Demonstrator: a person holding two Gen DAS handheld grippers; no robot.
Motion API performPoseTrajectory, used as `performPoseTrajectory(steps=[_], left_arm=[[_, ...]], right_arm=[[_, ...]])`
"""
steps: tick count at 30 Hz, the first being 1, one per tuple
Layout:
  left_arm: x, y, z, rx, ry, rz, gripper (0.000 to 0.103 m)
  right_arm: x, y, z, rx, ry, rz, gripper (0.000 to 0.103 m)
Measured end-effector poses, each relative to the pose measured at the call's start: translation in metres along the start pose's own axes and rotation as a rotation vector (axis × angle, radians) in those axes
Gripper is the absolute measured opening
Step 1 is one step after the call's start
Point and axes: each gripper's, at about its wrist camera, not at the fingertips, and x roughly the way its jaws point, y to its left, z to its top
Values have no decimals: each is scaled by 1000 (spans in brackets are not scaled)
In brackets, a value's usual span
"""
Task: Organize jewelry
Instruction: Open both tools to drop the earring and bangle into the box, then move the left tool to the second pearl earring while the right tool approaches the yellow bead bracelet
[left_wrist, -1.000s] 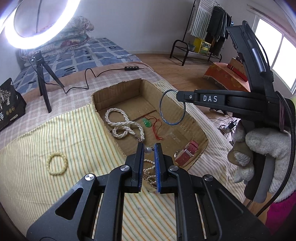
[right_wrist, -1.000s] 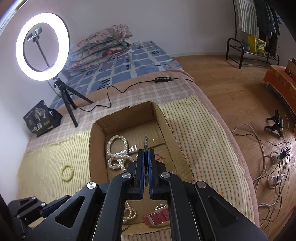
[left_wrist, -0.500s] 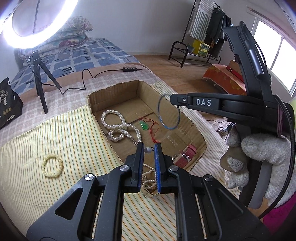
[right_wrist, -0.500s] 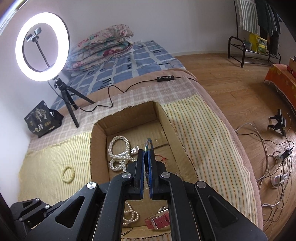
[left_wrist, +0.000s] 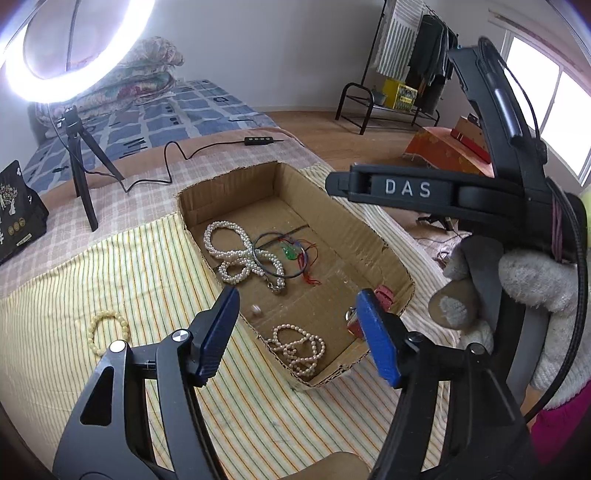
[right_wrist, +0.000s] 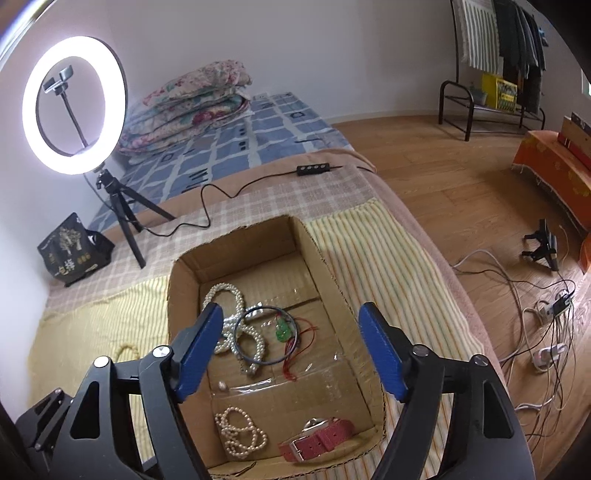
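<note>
Your dark bangle (left_wrist: 279, 254) lies flat on the floor of the cardboard box (left_wrist: 384, 243), overlapping the long pearl necklace (left_wrist: 236, 254) on one side and ringing the green pendant (left_wrist: 290, 252) with its red cord (left_wrist: 312, 275) on the other. In your right wrist view the same bangle (right_wrist: 266, 335) shows as a full dark circle across the pearls (right_wrist: 236, 325), with the pendant (right_wrist: 282, 329) just inside its rim.

Nearer you in the box sit a single loose pearl (left_wrist: 255, 309), a coiled pearl bracelet (left_wrist: 297, 349) and a red watch (left_wrist: 369, 306). Your left view hides most of the watch behind a blue pad; your right view shows its whole red strap and buckle (right_wrist: 319, 441) against the box's near wall (right_wrist: 376, 424).

Your left claw (left_wrist: 297, 334) is spread wide and empty above the near end of the box. Your right claw (right_wrist: 291, 350) is likewise spread wide, holding nothing, over the middle of the box. Only your left view shows your right gloved hand (left_wrist: 517, 295) on its handle.

A cream bead bracelet (left_wrist: 107, 332) lies outside the box on the striped cloth (left_wrist: 110, 277); your right view catches only a sliver of it (right_wrist: 127, 349) behind a finger. The ring light (right_wrist: 72, 105) stands on its tripod farther up the bed.
</note>
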Motion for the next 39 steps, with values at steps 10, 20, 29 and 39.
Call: performPoseTrajectory(steps=[10,20,29,39], left_arm=[[-5,5,-2,2,8,23,71],[-22,14,-8,16,-5,53,72],[-46,38,-18,32,-25,110,73],[-76,92,-25,-11,-34,157,73]], right_arm=[[2,1,-1,-4,13,-22,79],[-6,9,-5,-14,3,-20,79],[-26,18,-11,-31,-26,-18,79],[-63,48,-30,-135,-110,12,79]])
